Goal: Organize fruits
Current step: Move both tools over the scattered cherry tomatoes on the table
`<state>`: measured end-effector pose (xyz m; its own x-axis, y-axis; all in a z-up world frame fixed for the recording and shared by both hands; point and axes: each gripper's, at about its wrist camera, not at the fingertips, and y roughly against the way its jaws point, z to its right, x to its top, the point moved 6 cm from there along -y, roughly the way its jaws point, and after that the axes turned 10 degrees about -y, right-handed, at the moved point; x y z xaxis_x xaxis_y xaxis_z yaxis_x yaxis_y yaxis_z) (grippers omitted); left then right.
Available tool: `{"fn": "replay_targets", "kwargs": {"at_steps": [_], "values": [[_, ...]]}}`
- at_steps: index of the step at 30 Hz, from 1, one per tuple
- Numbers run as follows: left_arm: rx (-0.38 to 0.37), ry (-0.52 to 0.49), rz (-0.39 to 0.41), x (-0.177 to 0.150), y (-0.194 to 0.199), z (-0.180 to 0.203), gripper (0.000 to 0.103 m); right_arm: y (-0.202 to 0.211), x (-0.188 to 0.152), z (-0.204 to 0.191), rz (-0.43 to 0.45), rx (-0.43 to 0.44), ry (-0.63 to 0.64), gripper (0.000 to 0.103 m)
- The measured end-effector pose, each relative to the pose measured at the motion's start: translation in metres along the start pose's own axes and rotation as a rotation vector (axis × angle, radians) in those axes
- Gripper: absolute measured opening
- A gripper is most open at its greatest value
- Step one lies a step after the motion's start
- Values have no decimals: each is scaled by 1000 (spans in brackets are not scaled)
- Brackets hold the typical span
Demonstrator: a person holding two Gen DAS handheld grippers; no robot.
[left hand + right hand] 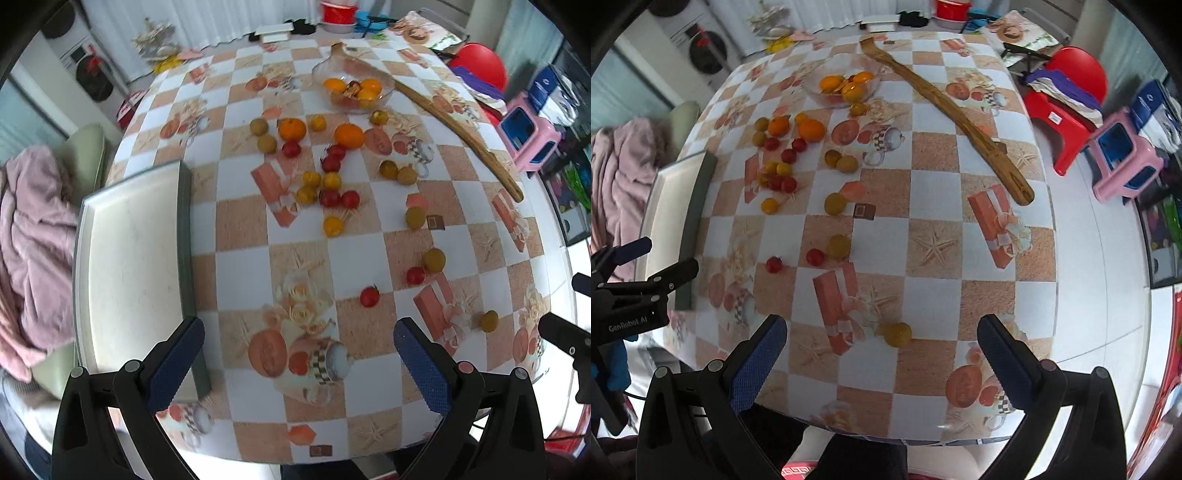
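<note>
Left wrist view shows the left gripper (299, 358) wide open, holding nothing, above the table (240, 273). Right gripper (882, 354) likewise gapes empty near a yellow fruit (898, 334).

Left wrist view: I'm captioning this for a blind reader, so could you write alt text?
The open left hand-held gripper hovers over a checkered table scattered with small red, yellow and orange fruits. An empty white tray sits at left, and a glass bowl holding fruit stands at the far side.
</note>
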<state>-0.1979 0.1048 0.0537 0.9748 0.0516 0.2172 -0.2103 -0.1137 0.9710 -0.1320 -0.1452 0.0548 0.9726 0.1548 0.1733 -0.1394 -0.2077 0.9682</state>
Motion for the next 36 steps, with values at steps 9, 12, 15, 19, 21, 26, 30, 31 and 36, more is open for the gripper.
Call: {"fn": "replay_targets", "kwargs": {"at_steps": [9, 12, 15, 19, 21, 26, 30, 31, 36], "values": [[-2, -36, -37, -16, -25, 13, 103, -30, -24, 10, -40, 1, -62, 103], [-12, -47, -33, -22, -35, 17, 103, -43, -31, 14, -45, -5, -82, 103], [-10, -91, -23, -25, -47, 23, 103, -57, -37, 16, -43, -19, -100, 103], [-7, -127, 2, -20, -59, 29, 103, -70, -38, 21, -20, -23, -156, 103], [-17, -128, 12, -17, -64, 31, 103, -75, -39, 24, -16, -28, -181, 103], [-27, -151, 64, -9, -71, 41, 103, -84, -41, 26, 2, -46, -198, 103], [-45, -155, 67, -6, -77, 44, 103, -86, -41, 26, 7, -47, -201, 103], [-46, -156, 66, -6, -77, 44, 103, -87, -41, 25, 7, -47, -202, 103], [-45, -151, 64, -6, -79, 43, 103, -91, -42, 28, 6, -49, -215, 103]]}}
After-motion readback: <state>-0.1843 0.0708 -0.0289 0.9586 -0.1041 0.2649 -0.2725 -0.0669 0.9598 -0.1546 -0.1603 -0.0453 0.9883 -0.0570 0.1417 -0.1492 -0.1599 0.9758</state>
